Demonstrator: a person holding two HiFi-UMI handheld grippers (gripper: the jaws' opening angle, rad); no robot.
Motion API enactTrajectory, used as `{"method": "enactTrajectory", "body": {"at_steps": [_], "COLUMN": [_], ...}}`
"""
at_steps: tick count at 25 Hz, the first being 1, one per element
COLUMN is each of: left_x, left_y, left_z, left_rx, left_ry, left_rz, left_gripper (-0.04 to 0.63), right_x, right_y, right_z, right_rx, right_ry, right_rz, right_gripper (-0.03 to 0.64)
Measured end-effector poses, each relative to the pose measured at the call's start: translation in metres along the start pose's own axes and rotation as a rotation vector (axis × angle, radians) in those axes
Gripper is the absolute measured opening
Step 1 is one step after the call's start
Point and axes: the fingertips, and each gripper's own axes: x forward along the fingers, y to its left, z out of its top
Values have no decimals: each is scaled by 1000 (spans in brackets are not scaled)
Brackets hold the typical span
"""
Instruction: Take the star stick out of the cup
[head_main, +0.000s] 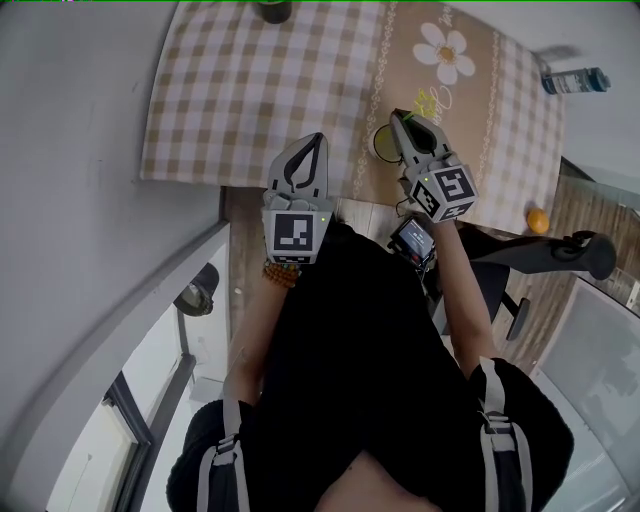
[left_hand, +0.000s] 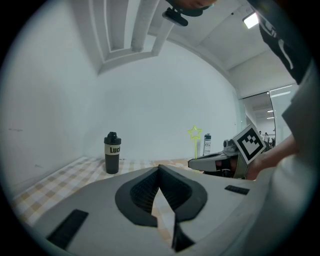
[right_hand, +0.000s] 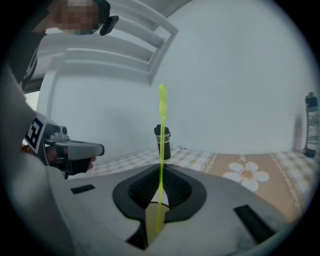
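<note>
Right gripper (right_hand: 160, 172) held level over the cup (head_main: 381, 149), pinching the upright star stick (right_hand: 161, 131), left gripper (left_hand: 160, 169) pressed together, empty, alongside

Looking steeply down from overhead onto the checked table (head_main: 230, 100), left gripper (head_main: 318, 140) and right gripper (head_main: 396, 118); then low and close along each one's jaws, level across the table toward a white wall (left_hand: 150, 100), sharing the dark bottle (left_hand: 112, 152) and star stick (right_hand: 162, 107) between them.

Checked-cloth table (head_main: 230, 100) — white wall (left_hand: 160, 100), wood floor (head_main: 585, 205)
</note>
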Motion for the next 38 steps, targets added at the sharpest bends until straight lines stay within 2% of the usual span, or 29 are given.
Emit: {"method": "enactTrajectory", "body": {"at_steps": [4, 11, 20, 32, 38], "left_x": [8, 27, 36, 17, 8], "left_y": [-6, -25, -67, -89, -93], "left_z": [5, 33, 72, 108, 131], "left_rx": [18, 62, 120, 147, 145], "left_ry": [0, -33, -99, -153, -183], "left_rz": [-20, -77, -135, -128, -118], "left_gripper": [2, 2, 2, 2, 2], "right_x": [-8, -33, -65, -94, -105], "right_y": [-4, 5, 17, 30, 38], "right_z": [13, 48, 76, 115, 146], "right_rx": [27, -43, -65, -44, -78], "right_ry": [-30, -91, -144, -211, -252], "right_rz": [-1, -27, -54, -96, -98], "right_gripper": [11, 12, 14, 14, 14]}}
